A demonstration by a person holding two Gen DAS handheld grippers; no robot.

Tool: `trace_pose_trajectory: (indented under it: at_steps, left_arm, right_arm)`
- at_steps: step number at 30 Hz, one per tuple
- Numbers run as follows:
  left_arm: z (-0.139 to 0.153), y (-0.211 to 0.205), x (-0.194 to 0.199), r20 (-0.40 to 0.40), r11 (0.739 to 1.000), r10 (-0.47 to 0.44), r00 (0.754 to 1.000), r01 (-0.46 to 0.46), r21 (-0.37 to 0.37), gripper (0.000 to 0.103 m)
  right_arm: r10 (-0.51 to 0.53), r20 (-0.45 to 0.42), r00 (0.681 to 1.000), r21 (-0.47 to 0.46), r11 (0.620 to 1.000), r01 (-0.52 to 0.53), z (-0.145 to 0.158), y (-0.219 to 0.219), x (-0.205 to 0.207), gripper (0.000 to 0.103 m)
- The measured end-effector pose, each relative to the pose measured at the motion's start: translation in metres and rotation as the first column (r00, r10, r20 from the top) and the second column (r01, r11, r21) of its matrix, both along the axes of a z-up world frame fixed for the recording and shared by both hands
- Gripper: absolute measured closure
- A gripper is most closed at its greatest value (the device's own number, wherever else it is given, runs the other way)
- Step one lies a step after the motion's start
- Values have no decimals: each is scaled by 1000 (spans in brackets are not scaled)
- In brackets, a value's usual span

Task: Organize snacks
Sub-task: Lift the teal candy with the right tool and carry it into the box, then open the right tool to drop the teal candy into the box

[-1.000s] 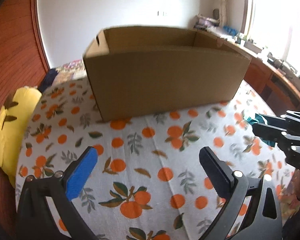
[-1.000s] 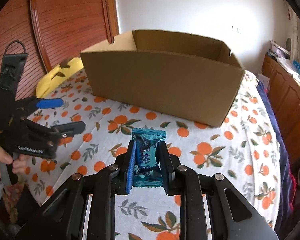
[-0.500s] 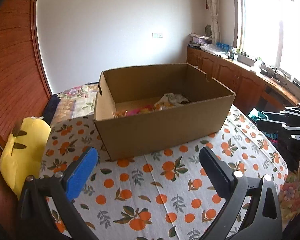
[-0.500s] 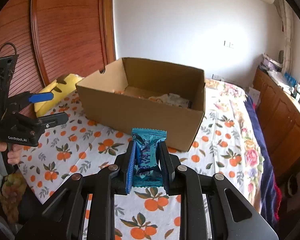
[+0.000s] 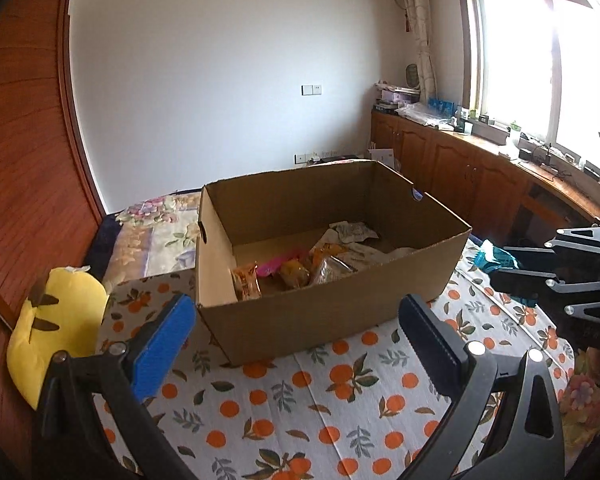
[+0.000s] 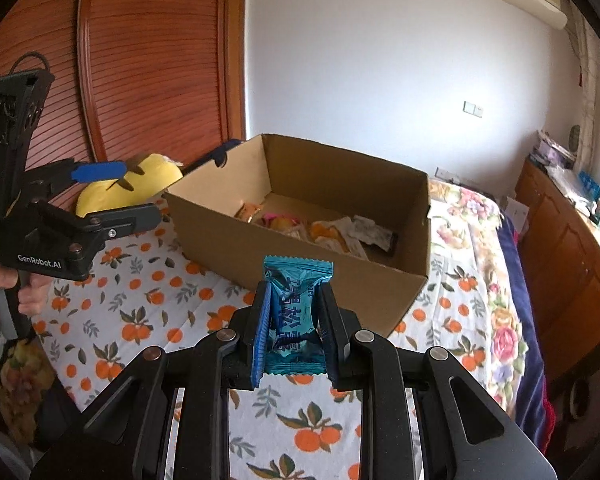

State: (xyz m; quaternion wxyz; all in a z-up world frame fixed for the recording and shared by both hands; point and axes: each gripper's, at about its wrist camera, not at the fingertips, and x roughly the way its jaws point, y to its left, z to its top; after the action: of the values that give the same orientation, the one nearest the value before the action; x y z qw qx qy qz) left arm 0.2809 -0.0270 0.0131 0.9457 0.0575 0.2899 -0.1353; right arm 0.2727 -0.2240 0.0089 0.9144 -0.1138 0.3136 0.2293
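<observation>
Packet [image 6: 296,312] half-hidden in right tool [image 6: 294,334]

Teal snack packet [image 6: 296,312] print unreadable; cardboard box [image 5: 332,304] near wall hides contents partly.

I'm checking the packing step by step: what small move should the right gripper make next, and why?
Probably carry the teal snack packet forward over the cardboard box rim, then open. The right gripper is shut on the packet short of the box's near wall, and other snacks already lie inside. The left gripper is open and holds nothing.
</observation>
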Motion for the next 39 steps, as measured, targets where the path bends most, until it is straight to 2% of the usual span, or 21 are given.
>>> trace_pose_trajectory:
  at_steps: [13, 24, 32, 39]
  left_arm:
    - [-2, -11, 46, 4, 1000, -4, 1000, 4, 11, 1]
    - [-16, -1, 96, -9, 1000, 19, 1000, -19, -4, 1]
    - [-29, 4, 120, -26, 999, 30, 999, -31, -19, 1]
    - [-43, 8, 128, -41, 999, 25, 999, -26, -24, 1]
  right_arm:
    - [25, 1, 1000, -14, 1000, -25, 0, 16, 50, 82]
    - [21, -33, 999, 12, 1000, -20, -7, 27, 109, 82]
    - [19, -76, 997, 10, 1000, -18, -31, 37, 144, 82]
    - [23, -117, 993, 29, 999, -20, -53, 36, 156, 81]
